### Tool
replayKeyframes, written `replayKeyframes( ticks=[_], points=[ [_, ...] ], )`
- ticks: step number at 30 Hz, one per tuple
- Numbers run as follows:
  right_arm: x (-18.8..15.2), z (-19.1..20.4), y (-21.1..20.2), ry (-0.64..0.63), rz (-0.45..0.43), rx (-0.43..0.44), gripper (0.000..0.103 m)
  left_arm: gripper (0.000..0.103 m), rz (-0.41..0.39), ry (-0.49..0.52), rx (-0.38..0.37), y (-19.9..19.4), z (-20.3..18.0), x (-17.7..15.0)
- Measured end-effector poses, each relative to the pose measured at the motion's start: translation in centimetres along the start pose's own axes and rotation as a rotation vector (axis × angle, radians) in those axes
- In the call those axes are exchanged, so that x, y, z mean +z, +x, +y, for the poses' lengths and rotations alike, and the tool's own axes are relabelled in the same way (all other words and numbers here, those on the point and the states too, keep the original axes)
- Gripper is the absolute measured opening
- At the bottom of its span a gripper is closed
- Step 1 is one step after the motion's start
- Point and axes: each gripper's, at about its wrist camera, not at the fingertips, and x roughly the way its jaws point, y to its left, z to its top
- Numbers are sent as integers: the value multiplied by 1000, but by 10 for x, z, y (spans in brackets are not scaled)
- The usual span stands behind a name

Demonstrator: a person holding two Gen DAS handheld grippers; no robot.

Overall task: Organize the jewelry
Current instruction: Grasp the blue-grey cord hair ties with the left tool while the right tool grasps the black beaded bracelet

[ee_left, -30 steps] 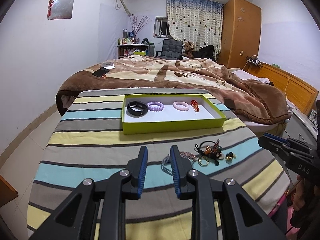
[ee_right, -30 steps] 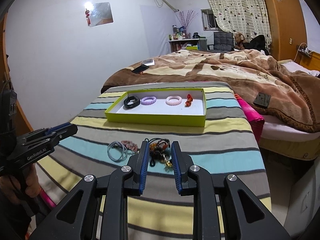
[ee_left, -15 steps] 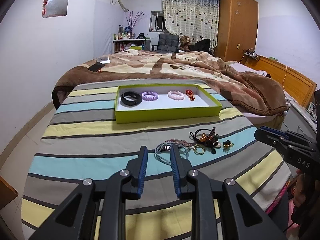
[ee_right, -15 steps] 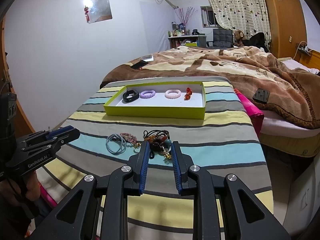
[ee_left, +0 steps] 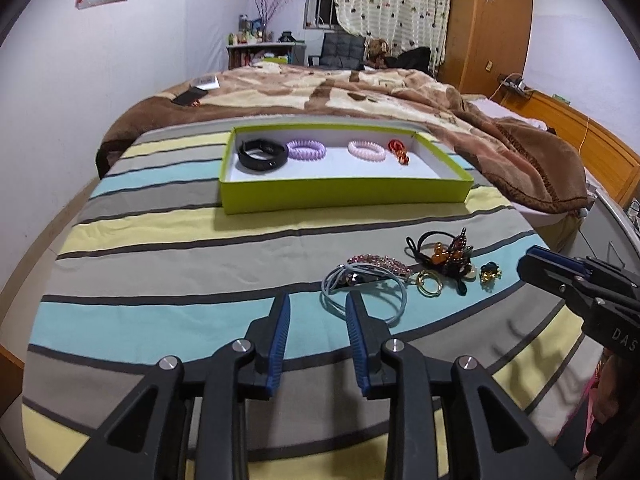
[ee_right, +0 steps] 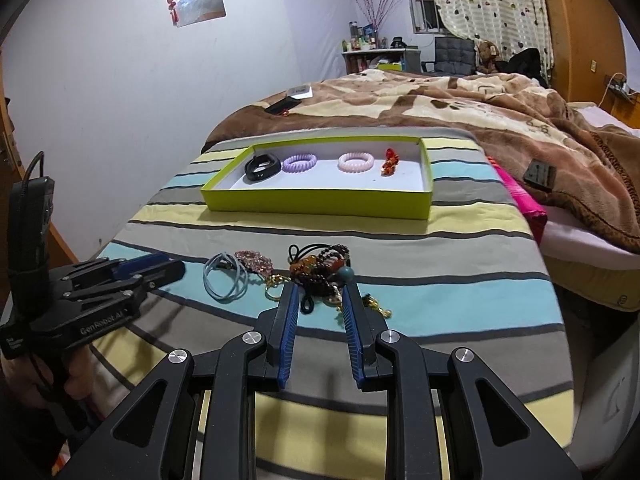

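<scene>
A lime-green tray on the striped cloth holds a black band, a purple coil tie, a pink coil tie and a red piece. Nearer lie a grey hair tie, a pink beaded bracelet, a gold ring and a dark bead tangle. My left gripper is opening; the grey tie's left edge shows between its tips, unpressed. My right gripper stands open, with the bead tangle lying between and just beyond its tips.
A bed with a brown blanket abuts the table's far side, with a phone on it. A pink object sits at the table's right edge. A small gold piece lies right of the tangle. A hand grips the left handle.
Both grippers have come down and closer to the loose pile. The left gripper's jaws stand wider apart than before; the right's gap looks the same.
</scene>
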Motion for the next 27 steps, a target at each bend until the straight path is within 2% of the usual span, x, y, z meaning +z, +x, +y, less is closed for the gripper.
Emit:
replayKeyframes(
  ticks=[3, 9, 15, 17, 19, 22, 27],
  points=[
    [3, 0, 10, 16, 17, 12, 24, 37, 27, 0, -9, 10, -1, 3],
    [9, 3, 27, 29, 45, 21, 25, 37, 84, -27, -30, 27, 1, 7],
    [13, 2, 39, 50, 68, 6, 25, 37, 95, -15, 12, 34, -2, 11],
    [15, 2, 42, 56, 73, -1, 25, 26, 92, 2, 28, 34, -5, 10],
    [17, 2, 44, 56, 76, -12, 25, 9, 91, 4, 19, 33, -5, 9],
    [20, 3, 48, 60, 87, -31, 25, 4, 92, -1, 6, 31, -3, 8],
    [23, 7, 58, 62, 134, -59, 25, 3, 87, -9, -5, 27, -2, 7]
  ],
)
